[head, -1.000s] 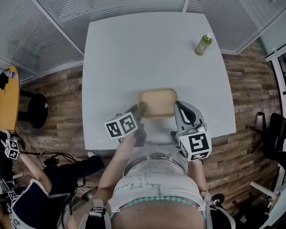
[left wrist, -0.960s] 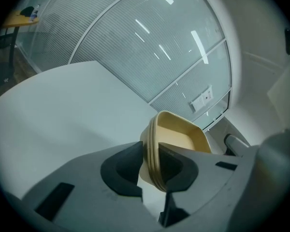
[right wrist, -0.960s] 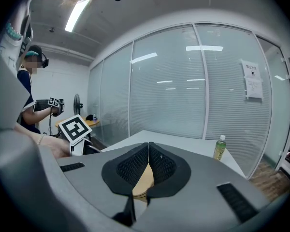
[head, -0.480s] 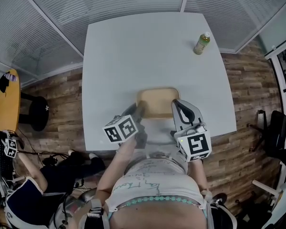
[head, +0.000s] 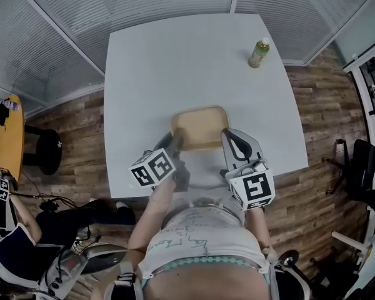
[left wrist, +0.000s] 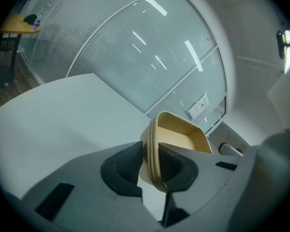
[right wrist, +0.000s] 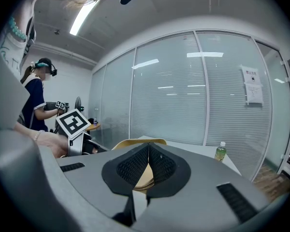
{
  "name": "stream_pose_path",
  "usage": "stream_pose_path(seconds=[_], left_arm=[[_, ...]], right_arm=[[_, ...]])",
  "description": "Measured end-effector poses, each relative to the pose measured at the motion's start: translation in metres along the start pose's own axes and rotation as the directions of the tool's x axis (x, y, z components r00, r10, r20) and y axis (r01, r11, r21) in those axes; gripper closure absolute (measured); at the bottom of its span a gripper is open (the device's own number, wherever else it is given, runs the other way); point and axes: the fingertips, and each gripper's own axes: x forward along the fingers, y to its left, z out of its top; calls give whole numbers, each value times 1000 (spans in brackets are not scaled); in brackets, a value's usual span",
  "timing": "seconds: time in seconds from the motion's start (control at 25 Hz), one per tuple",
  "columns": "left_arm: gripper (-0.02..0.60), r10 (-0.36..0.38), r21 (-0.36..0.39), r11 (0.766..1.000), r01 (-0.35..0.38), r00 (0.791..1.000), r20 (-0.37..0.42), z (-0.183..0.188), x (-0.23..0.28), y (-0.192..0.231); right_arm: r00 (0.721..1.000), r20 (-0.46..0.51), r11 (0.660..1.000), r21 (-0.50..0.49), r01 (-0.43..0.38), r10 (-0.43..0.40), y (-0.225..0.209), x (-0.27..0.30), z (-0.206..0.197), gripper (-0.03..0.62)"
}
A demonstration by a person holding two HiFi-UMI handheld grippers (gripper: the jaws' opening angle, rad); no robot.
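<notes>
- Tray (head: 200,127): its far rim now shows above the right gripper's (head: 229,141) jaws, as it did not a second ago.
- Tan, shallow, round-cornered; over the near part of the white table (head: 162,61).
- Left gripper (head: 175,144) and right gripper each pinch its rim.

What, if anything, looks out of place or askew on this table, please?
Nothing stands out. The tray looks whole, gripped at its near edge by the left gripper and right gripper; the bottle stands upright on the table, with no spill.

White table (head: 175,61), green bottle (head: 258,53) near corner
</notes>
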Motion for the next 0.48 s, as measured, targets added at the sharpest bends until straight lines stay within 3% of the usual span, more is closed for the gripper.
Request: stream_pose_path(seconds=[0.48], left_arm=[[529, -5, -11, 1000, 5, 1000, 10, -4, -2, 8]], right_arm=[[1000, -21, 1000, -4, 7, -7, 3, -4, -4, 594]])
